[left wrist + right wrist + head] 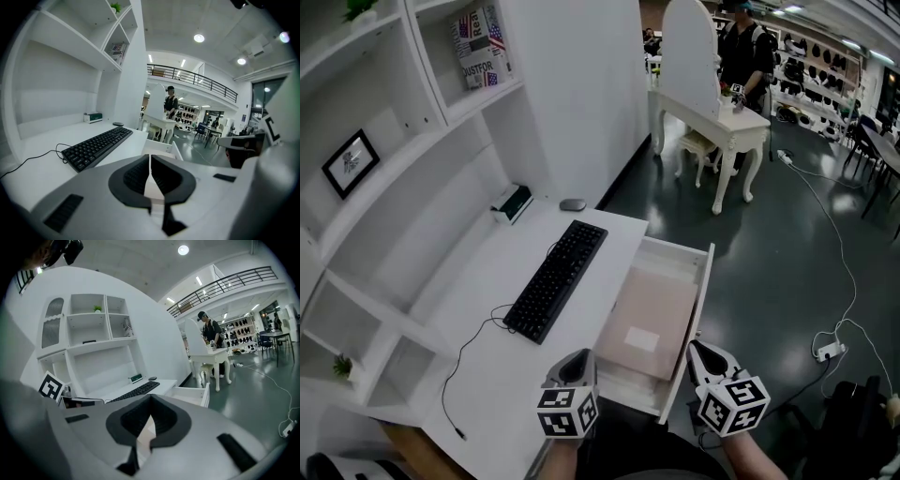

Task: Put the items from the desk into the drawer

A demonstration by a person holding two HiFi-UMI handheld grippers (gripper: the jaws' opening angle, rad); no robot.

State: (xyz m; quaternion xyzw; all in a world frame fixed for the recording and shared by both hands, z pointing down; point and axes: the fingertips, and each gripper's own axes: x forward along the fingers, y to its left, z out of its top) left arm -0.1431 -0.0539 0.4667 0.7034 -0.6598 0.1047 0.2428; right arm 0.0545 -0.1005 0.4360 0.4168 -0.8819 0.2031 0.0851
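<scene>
Left gripper (150, 160), ribbed fingers (135, 176) together, near slim black keyboard (557, 278).

Dim head view; ceiling lamps (199, 38) overhead; fisheye warp, dark corners.

Desk (517, 375): stood below the shelves (403, 178).
Keyboard (557, 277): lay on the desk, left of the drawer.
Mouse (573, 204): lay on the desk, behind the keyboard.
Box (512, 202): sat left of the mouse, against the wall.
Drawer (699, 298): stood open at the desk's right side.
Pad (649, 323): lay in the drawer.
Frame (350, 161): sat on a shelf above the desk.
</scene>
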